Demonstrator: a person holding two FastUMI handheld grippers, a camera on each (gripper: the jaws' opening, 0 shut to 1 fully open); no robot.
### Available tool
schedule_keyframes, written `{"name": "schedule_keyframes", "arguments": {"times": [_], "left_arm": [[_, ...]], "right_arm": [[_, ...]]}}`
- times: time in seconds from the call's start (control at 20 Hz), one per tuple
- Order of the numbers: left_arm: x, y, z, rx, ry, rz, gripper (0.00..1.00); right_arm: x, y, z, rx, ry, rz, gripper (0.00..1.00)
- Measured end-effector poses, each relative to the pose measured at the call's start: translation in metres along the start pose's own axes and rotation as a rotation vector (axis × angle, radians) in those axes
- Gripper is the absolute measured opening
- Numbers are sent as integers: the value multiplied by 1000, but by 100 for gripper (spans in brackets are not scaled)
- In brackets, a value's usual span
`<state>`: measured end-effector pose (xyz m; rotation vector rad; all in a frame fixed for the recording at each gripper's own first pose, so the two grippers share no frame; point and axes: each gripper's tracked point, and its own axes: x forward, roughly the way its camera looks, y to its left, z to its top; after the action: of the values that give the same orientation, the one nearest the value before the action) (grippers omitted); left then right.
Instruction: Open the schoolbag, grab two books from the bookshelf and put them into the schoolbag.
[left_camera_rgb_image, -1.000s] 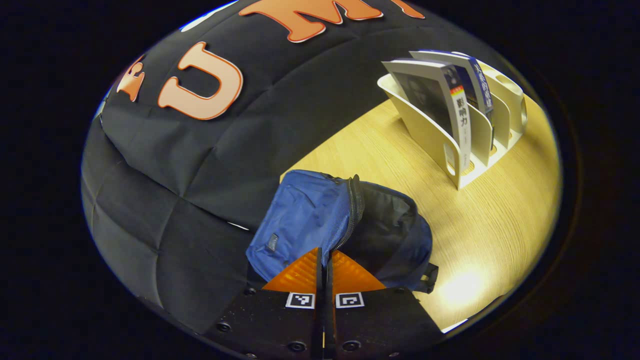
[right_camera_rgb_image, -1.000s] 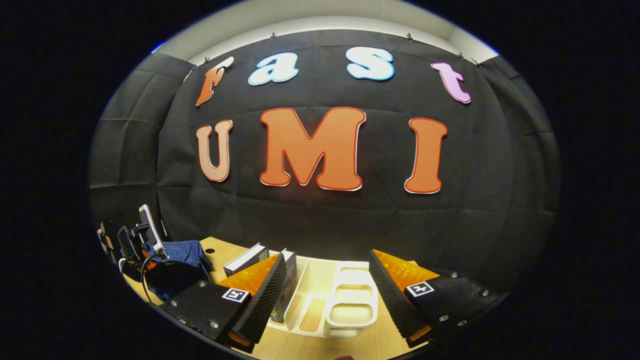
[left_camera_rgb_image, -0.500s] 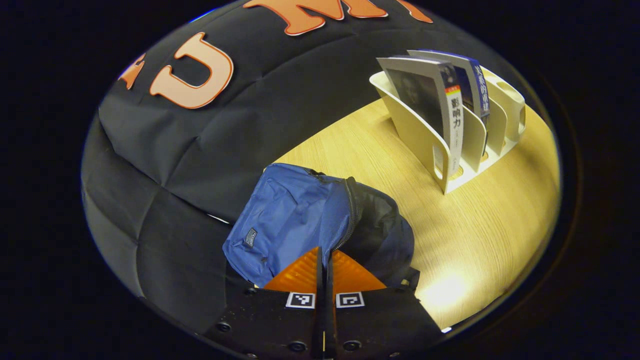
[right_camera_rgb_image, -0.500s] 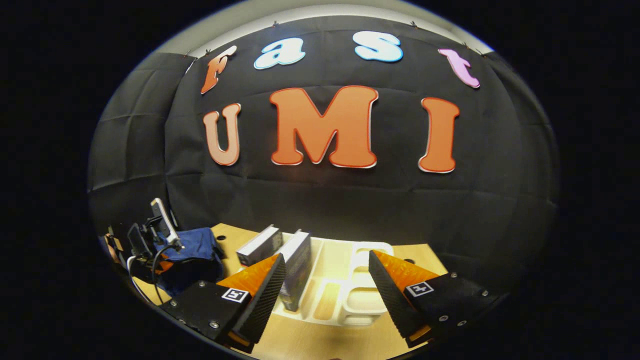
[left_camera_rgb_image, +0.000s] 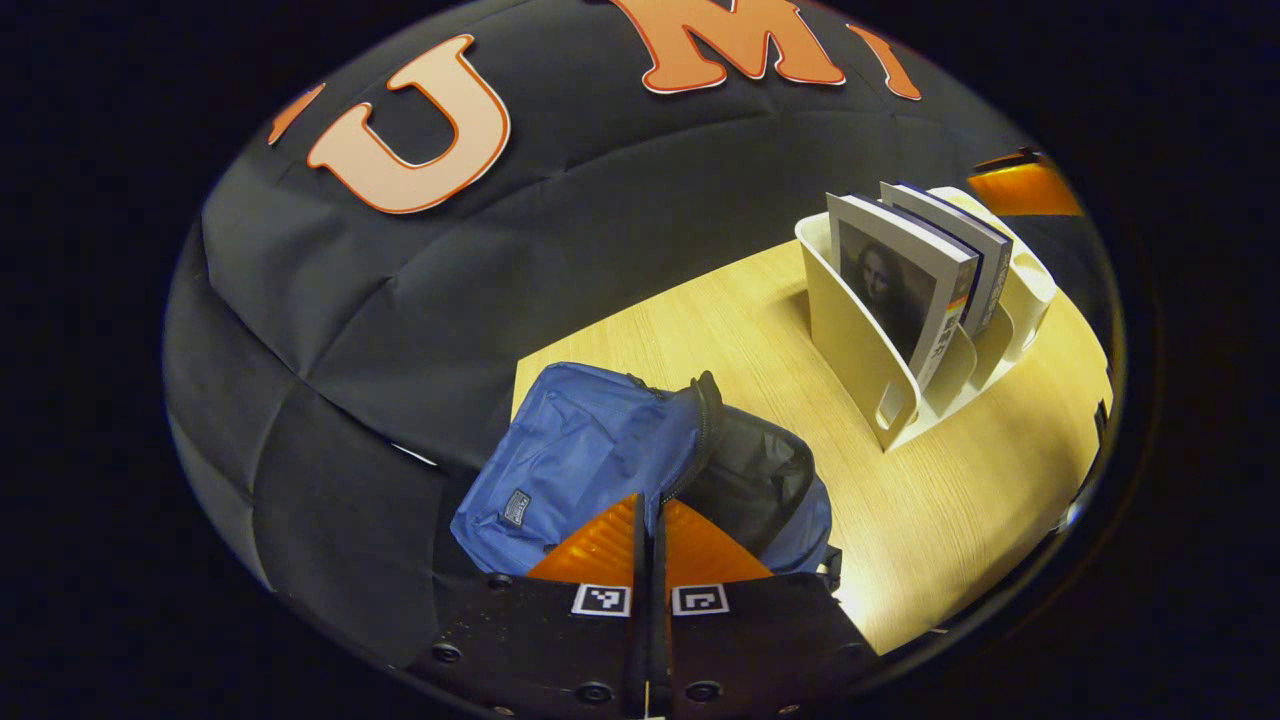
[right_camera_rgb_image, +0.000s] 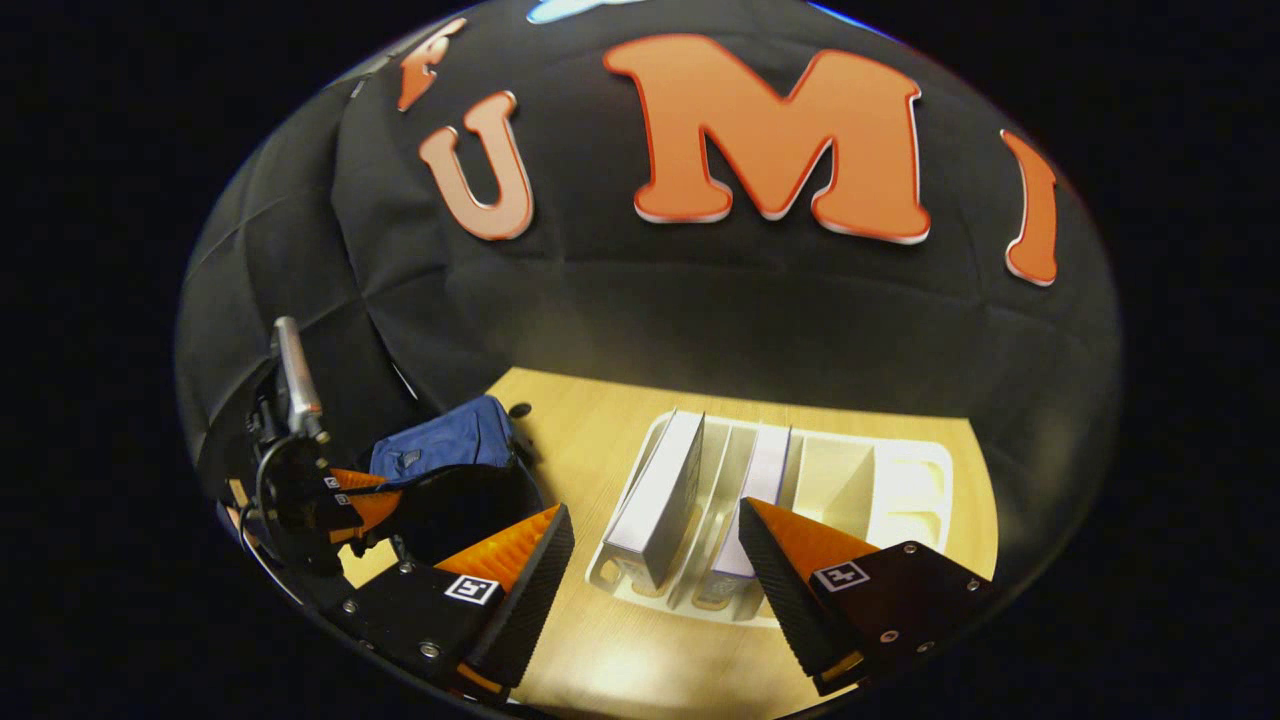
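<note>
Beside the white bookshelf (right_camera_rgb_image: 905, 480) on the tabletop (left_camera_rgb_image: 950, 500), toward the booth's left wall, the blue schoolbag (left_camera_rgb_image: 580, 455) slumps with its zip already parted and the dark lining gaping toward the shelf. The left gripper (left_camera_rgb_image: 650, 520) has its fingers pressed together on the bag's zipped edge, seemingly pinching the fabric to hold the mouth open; the cloth is soft and will sag if let go. Above the bookshelf's front end, the right gripper (right_camera_rgb_image: 655, 560) hangs with its fingers spread wide, holding nothing. Two books stand in the shelf's slots nearest the bag: the first book (right_camera_rgb_image: 660, 495) in the outer slot, the second book (right_camera_rgb_image: 755, 490) one divider farther from the bag. Both look like stiff, fairly light paperbacks with smooth covers that could slip. Judging by that, the best hold is across the covers at the top edge, which rises clear of the dividers, lifting straight up.
</note>
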<state>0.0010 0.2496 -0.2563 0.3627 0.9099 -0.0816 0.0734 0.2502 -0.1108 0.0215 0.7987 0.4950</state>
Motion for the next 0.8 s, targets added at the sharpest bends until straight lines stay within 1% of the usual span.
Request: {"name": "schedule_keyframes", "arguments": {"times": [0.1, 0.2, 0.25, 0.3, 0.35, 0.4, 0.45, 0.5, 0.55, 0.6, 0.65, 0.75, 0.8], "left_arm": [[1, -1, -4, -18, -2, -20, 1], [3, 0, -7, -31, -9, -35, 1], [3, 1, -7, -30, -10, -41, 1], [4, 3, -7, -32, -15, -43, 1], [6, 3, -7, -30, -15, -50, 1], [5, 4, -7, -30, -17, -53, 1], [6, 4, -8, -30, -16, -60, 1], [8, 5, -9, -31, -17, -63, 1], [9, 4, -10, -31, -14, -69, 1], [10, 5, -11, -33, -12, -73, 1], [11, 4, -11, -33, -11, -77, 1], [11, 4, -10, -35, -10, -83, 1], [12, 4, -11, -37, -11, -84, 1]], "right_arm": [[20, 2, -4, 45, 107, 5, 97], [35, 3, -3, 68, 193, 4, 91], [43, -2, 2, 83, 210, -23, 87], [49, -2, 2, 101, 234, -28, 84], [58, -2, 1, 126, 268, -33, 79], [66, -1, -1, 149, 303, -26, 78], [71, -3, -2, 173, 334, -42, 72], [79, -3, -4, 183, 358, -37, 69], [83, -5, -7, 204, 392, -45, 63], [89, -4, -9, 227, 415, -49, 60], [92, -5, -12, 244, 446, -60, 55], [97, -10, -18, 257, 485, -93, 47], [99, -14, -19, 264, 493, -121, 46]]}}
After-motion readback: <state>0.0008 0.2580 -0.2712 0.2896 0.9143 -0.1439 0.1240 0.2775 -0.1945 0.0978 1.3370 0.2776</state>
